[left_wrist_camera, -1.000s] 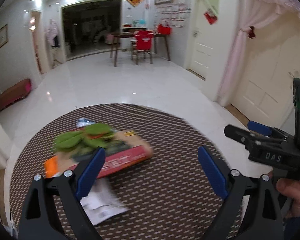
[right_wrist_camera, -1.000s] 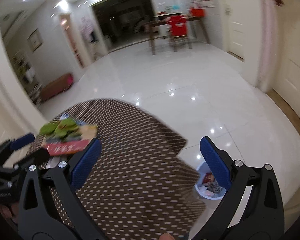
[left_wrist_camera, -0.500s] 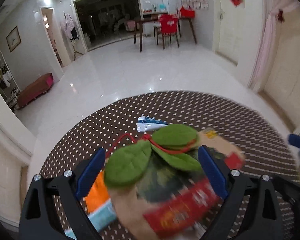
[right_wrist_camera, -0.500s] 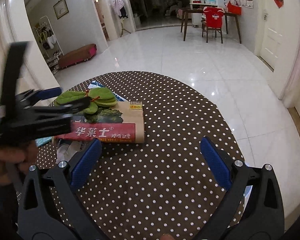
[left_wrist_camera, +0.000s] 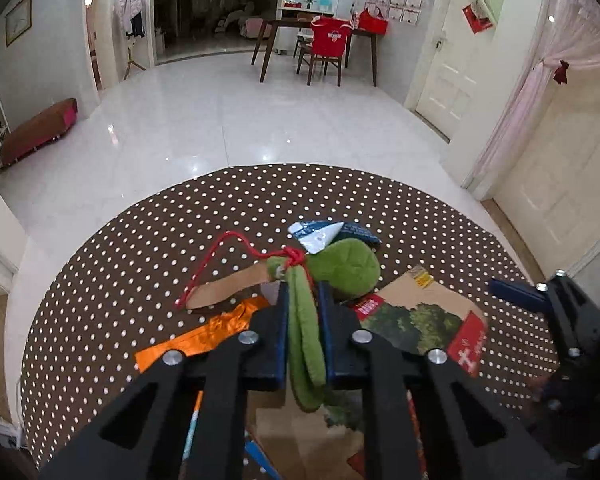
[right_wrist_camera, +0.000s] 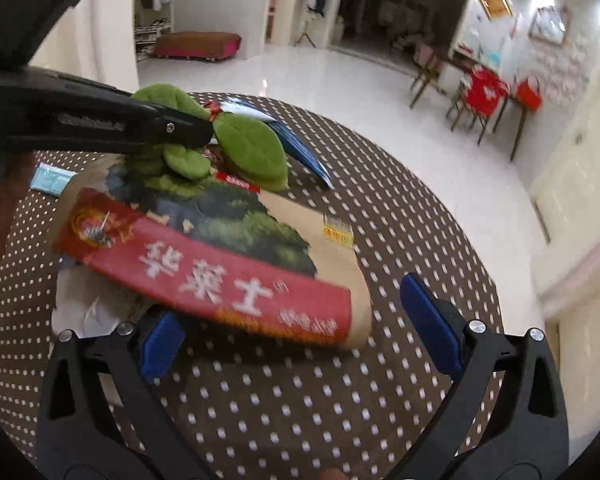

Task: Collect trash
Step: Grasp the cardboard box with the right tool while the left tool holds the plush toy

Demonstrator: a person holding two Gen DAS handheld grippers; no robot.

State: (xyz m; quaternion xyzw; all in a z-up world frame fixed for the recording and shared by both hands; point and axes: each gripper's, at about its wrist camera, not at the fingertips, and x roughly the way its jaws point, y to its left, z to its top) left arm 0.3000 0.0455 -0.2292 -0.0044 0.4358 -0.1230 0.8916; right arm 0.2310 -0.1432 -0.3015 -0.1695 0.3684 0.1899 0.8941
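Observation:
My left gripper (left_wrist_camera: pixel 303 300) is shut on green felt leaves (left_wrist_camera: pixel 306 344) tied with a red string (left_wrist_camera: pixel 220 258), held just above the round dotted table (left_wrist_camera: pixel 140 248). In the right wrist view the leaves (right_wrist_camera: pixel 252 148) hang from the left gripper (right_wrist_camera: pixel 204 130) over a brown paper bag with a red band (right_wrist_camera: pixel 236 276). My right gripper (right_wrist_camera: pixel 296 320) is open, its blue pads either side of the bag's near edge. The bag also shows in the left wrist view (left_wrist_camera: pixel 420 320).
An orange wrapper (left_wrist_camera: pixel 204 336), a blue and white packet (left_wrist_camera: pixel 328 234) and a brown paper strip (left_wrist_camera: pixel 228 290) lie on the table. White paper (right_wrist_camera: pixel 84 312) lies under the bag. A tiled floor, wooden table and red chair (left_wrist_camera: pixel 328 46) are beyond.
My left gripper has closed on the green leaves and lifted them. My right gripper has moved in close to the paper bag, staying open.

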